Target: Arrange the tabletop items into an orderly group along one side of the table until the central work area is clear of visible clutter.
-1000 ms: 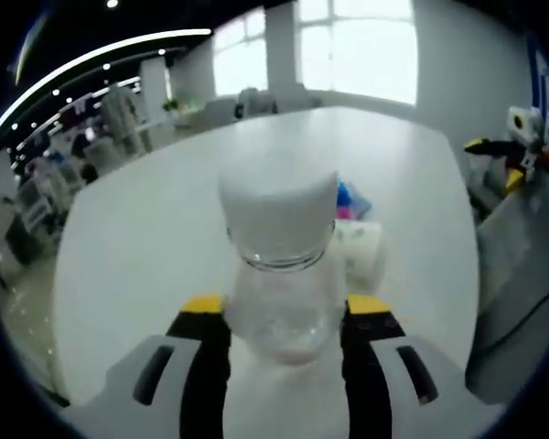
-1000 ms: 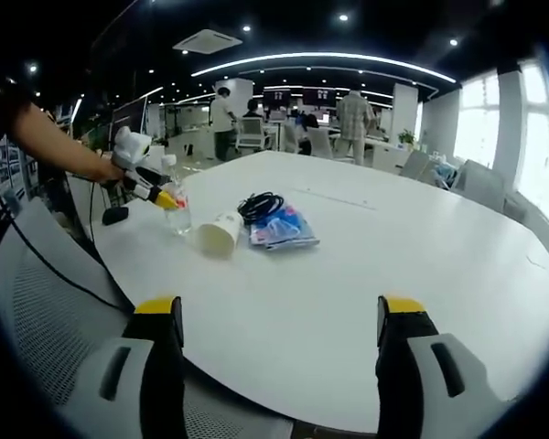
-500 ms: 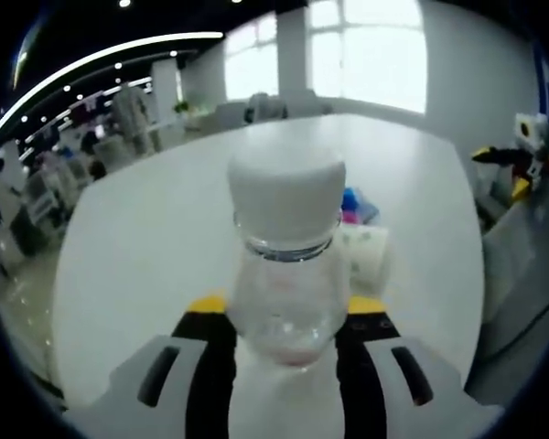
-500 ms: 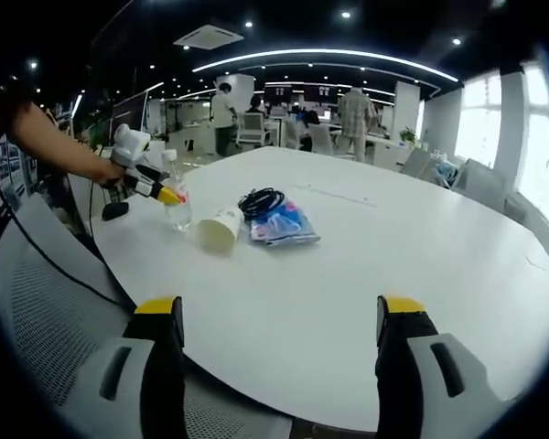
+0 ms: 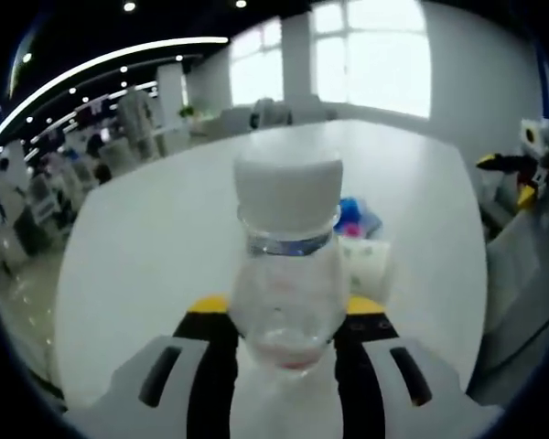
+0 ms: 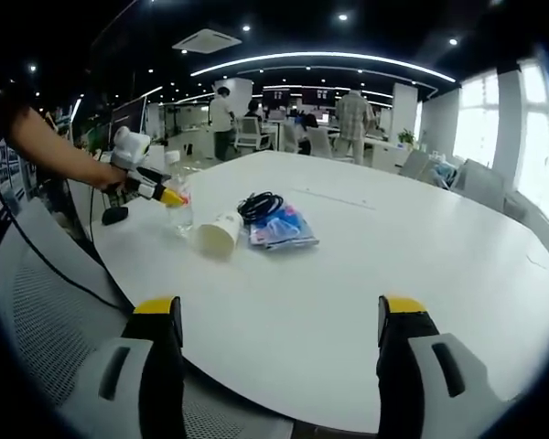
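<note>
At the table's left edge, as the right gripper view has it, the left gripper (image 6: 171,196) is clamped on a clear water bottle (image 6: 179,203) with a white cap, its jaws pressed to the bottle's lower body on both sides. The squeeze sits low under a tall, top-heavy bottle, so it could tip or slip if swung fast. Whether its base rests on the white table (image 6: 393,247) I cannot tell, and dragging it could topple it. Just right of it lies a paper cup (image 6: 218,231) on its side, which a careless sweep could roll away. Next come a coiled black cable (image 6: 262,204) and a blue packet (image 6: 282,228), touching. Nearest, the right gripper (image 6: 279,315) hangs open off the table's near edge, holding nothing.
</note>
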A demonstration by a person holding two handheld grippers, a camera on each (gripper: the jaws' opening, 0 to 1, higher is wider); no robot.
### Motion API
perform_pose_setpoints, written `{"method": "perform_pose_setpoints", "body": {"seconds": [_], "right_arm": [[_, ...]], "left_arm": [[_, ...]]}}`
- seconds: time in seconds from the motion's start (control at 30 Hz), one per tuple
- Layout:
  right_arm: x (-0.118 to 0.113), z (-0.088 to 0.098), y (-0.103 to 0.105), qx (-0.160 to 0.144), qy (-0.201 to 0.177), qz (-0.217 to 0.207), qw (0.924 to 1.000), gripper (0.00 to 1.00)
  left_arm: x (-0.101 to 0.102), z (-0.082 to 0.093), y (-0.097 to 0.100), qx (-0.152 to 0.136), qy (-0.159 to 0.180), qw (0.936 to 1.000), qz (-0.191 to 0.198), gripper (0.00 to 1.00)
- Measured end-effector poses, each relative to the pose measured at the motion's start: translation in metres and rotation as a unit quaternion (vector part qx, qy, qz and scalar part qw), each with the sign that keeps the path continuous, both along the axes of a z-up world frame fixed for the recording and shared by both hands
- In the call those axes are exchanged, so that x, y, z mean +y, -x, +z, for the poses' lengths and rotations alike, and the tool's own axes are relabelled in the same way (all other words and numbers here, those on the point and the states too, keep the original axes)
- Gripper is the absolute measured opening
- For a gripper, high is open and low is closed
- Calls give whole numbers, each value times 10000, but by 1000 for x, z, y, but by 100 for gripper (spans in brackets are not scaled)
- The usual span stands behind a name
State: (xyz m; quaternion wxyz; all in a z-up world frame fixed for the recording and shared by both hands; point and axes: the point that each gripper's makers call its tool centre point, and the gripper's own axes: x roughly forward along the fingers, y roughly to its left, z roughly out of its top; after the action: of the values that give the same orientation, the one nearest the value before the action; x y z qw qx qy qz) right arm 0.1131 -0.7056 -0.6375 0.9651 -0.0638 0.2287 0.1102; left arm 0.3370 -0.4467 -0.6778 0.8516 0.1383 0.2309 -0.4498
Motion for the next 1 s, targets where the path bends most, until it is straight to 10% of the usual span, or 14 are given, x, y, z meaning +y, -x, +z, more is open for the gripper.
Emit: {"method": "perform_pose_setpoints", "body": {"seconds": [1.0], "right_arm": [[-3, 0, -2, 10, -76, -141, 9999, 93]], "left_arm": [[2, 7, -70, -49, 2, 9936, 1124, 38]]}}
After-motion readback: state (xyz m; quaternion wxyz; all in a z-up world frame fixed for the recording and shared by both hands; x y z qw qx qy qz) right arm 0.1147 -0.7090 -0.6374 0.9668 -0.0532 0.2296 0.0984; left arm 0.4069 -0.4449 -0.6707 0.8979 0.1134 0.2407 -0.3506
